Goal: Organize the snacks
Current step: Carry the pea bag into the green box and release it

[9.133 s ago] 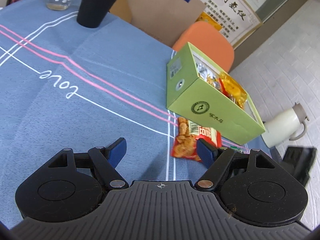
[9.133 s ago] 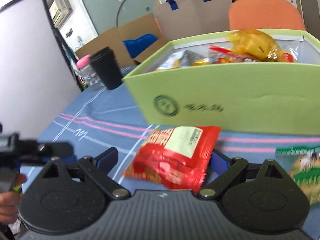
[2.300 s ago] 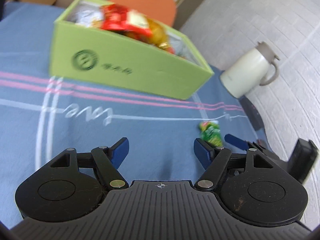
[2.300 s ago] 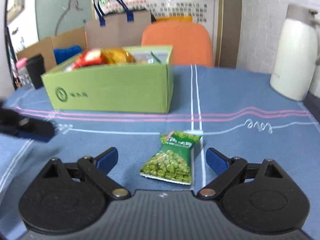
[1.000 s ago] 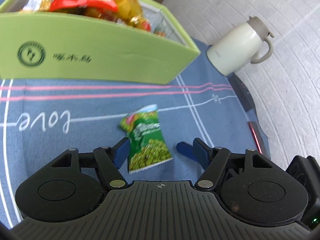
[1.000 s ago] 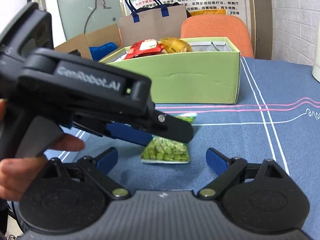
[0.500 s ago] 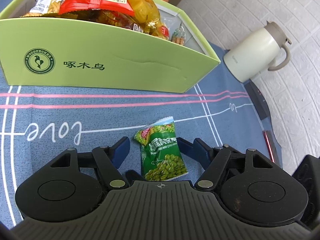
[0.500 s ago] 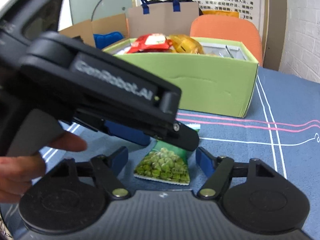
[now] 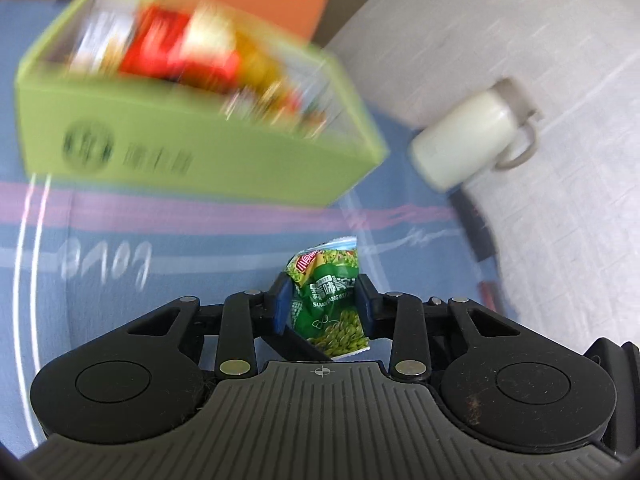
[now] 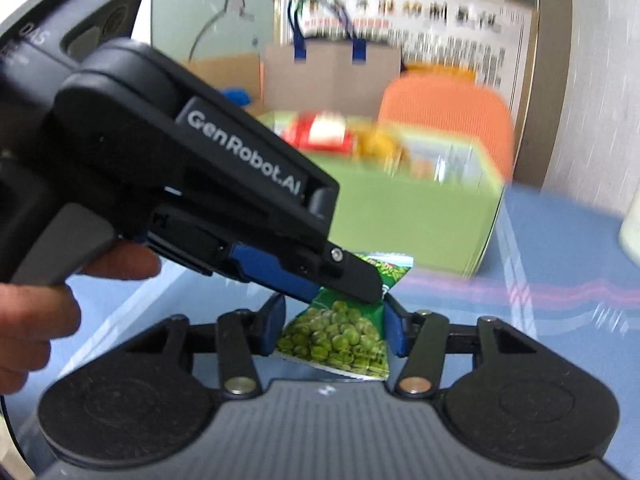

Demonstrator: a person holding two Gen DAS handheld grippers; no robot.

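1. while both grippers close in on the green pea packet (image 9: 330, 308), the left gripper (image 9: 322, 306) has its blue pads pressed against the packet's sides, still tightening.
2. the right gripper (image 10: 334, 330) is closing too, and seems to clamp the packet's lower end, though the left tool hides part of it.
3. the packet looks lifted just off the blue tablecloth (image 9: 180, 240), short of the green box (image 9: 192, 152).
4. several snacks already fill that box; this packet is not yet in.
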